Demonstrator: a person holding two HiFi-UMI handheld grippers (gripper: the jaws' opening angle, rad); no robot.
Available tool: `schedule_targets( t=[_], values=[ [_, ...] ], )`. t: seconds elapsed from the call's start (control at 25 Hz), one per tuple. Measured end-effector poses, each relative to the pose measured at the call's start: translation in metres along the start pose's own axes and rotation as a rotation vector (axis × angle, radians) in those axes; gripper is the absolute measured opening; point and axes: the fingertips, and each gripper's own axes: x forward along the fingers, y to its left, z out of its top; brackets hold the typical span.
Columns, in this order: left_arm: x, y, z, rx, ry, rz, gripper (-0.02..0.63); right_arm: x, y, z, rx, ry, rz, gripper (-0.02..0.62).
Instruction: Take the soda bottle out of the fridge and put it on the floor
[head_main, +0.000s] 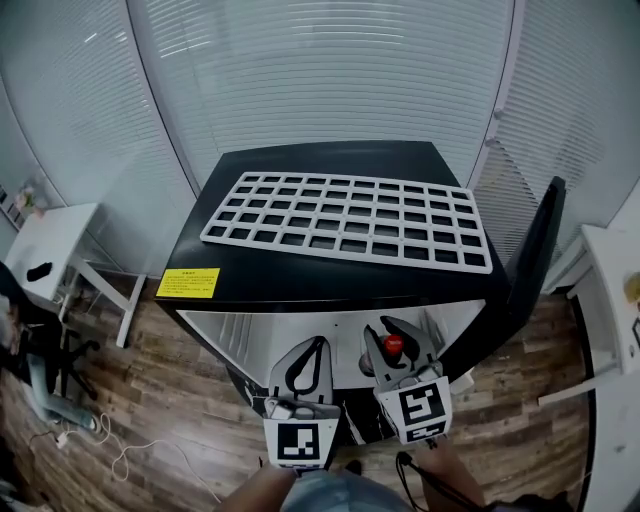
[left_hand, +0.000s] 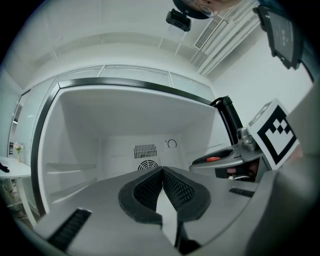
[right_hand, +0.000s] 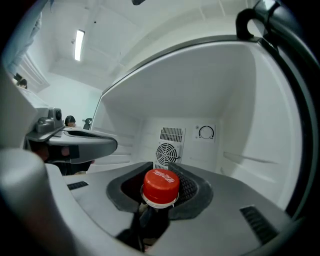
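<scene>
The soda bottle (head_main: 393, 346) has a red cap (right_hand: 161, 186) and a dark neck. My right gripper (head_main: 392, 332) is shut on that neck just under the cap, and the right gripper view shows its pads (right_hand: 192, 186) on both sides of it. The bottle's body is hidden below the jaws. Beside it, my left gripper (head_main: 317, 345) is shut with nothing in it, tips touching (left_hand: 162, 172). Both sit at the mouth of the small black fridge (head_main: 330, 160), whose door (head_main: 535, 250) stands open to the right. The white fridge interior (left_hand: 100, 130) looks bare.
A white wire grid (head_main: 350, 220) lies on the fridge top beside a yellow label (head_main: 188, 283). White tables stand at left (head_main: 50, 250) and right (head_main: 610, 290). A chair base (head_main: 50, 400) and a cable (head_main: 130, 450) lie on the wooden floor (head_main: 180, 390).
</scene>
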Motion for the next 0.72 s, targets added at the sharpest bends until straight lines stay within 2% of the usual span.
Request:
schedule_targets(
  t=[0.4, 0.56, 0.72],
  values=[
    [-0.044, -0.027, 0.019, 0.01, -0.03, 0.005, 0.017, -0.053, 0.024, 0.011, -0.018, -0.031, 0.026, 0.107],
    [-0.065, -0.041, 0.027, 0.037, -0.038, 0.004, 0.017, -0.08, 0.032, 0.013, -0.004, -0.029, 0.026, 0.106],
    [-0.087, -0.052, 0.029, 0.038, -0.014, 0.005, 0.017, -0.107, 0.041, 0.012, 0.007, -0.033, 0.024, 0.106]
  ],
)
